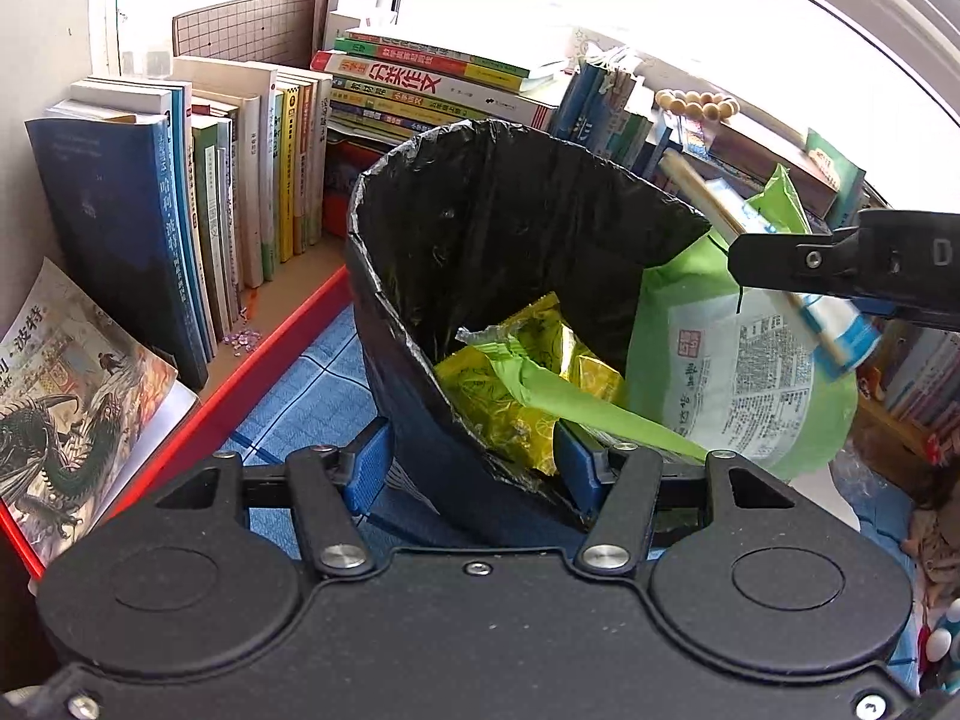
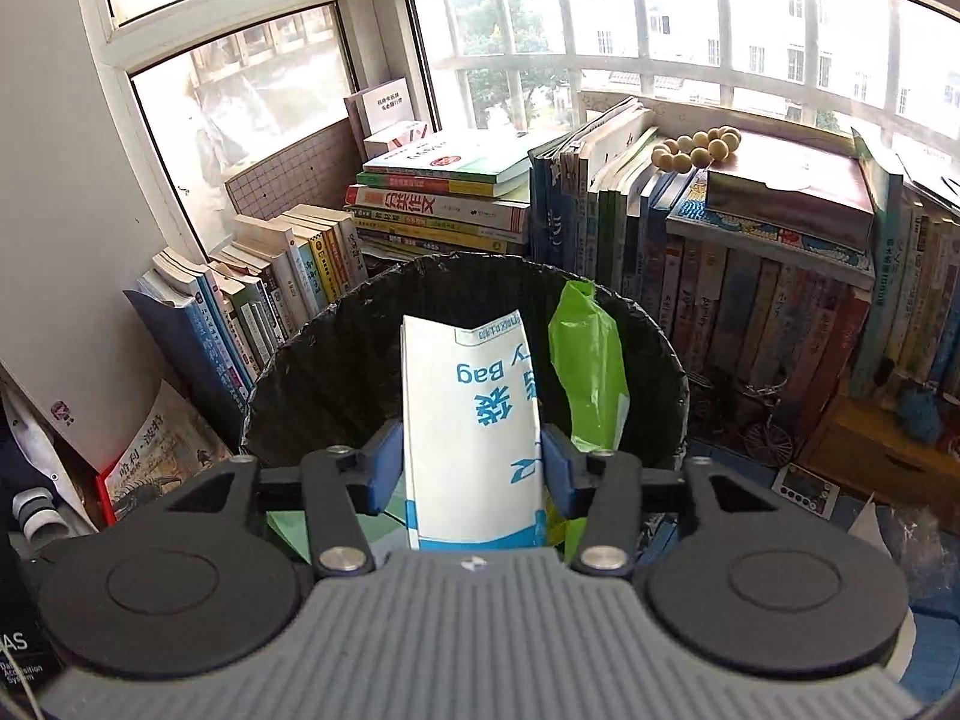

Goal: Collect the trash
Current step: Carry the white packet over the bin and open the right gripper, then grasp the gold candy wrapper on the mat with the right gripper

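Two grippers: both work at one black-lined bin (image 1: 510, 252), which stands on blue matting against rows of books (image 2: 750, 300) under a window (image 2: 660, 36).
Left gripper (image 1: 474, 468): jaws part-way apart, straddling the bin's near rim; one blue pad sits outside the wall, the other inside, and whether they pinch the liner cannot be told.
Right gripper (image 2: 471, 468): jaws standing wide, with a white paper bag (image 2: 474, 420) printed in blue upright between the pads; the left pad stands clear of it, so it looks loose rather than gripped.
Already in the bin: a yellow wrapper (image 1: 516, 396) at the bottom, a green packet (image 1: 738, 372) leaning on the far side.
Doing it well: let the bag drop only while it hangs squarely over the mouth, keep the bin steady, and draw the right gripper off without catching the liner.
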Demonstrator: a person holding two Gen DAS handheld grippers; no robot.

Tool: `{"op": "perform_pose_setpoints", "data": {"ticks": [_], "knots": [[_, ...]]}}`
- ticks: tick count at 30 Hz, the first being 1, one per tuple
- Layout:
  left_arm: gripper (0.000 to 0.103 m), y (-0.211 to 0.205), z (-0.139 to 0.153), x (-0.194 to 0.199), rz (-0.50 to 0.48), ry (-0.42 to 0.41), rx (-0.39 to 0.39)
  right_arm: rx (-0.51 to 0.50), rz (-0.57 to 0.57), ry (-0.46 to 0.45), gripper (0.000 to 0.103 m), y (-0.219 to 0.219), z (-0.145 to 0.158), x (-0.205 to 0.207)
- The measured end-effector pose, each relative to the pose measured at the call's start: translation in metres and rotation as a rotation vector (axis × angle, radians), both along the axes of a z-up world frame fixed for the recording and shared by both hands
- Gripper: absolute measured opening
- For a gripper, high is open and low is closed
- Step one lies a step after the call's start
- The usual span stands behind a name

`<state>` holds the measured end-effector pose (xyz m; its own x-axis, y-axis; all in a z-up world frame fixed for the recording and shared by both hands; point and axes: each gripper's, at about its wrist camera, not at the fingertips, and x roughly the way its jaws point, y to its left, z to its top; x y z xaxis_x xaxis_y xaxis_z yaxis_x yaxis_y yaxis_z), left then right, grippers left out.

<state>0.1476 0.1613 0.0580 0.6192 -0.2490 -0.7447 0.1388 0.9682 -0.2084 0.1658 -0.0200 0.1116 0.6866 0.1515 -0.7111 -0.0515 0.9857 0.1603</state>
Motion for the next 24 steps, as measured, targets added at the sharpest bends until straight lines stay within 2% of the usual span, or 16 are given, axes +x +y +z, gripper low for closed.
{"op": "perform_pose_setpoints", "data": {"ticks": [5,13,18,24], "knots": [[0.057,-0.009,0.000,0.004,-0.011,0.002,0.008,0.031,-0.013,-0.031,0.076,-0.013,0.010,-0.004],[0.059,-0.016,-0.002,0.007,-0.007,0.005,0.035,0.006,-0.093,-0.110,0.079,-0.040,0.027,-0.019],[0.059,-0.015,-0.003,0.007,0.001,0.012,0.041,-0.049,-0.187,-0.099,0.079,-0.066,0.015,-0.036],[0.059,-0.017,-0.003,0.001,-0.007,0.012,0.057,-0.083,-0.292,-0.016,0.079,-0.097,-0.020,-0.057]]}}
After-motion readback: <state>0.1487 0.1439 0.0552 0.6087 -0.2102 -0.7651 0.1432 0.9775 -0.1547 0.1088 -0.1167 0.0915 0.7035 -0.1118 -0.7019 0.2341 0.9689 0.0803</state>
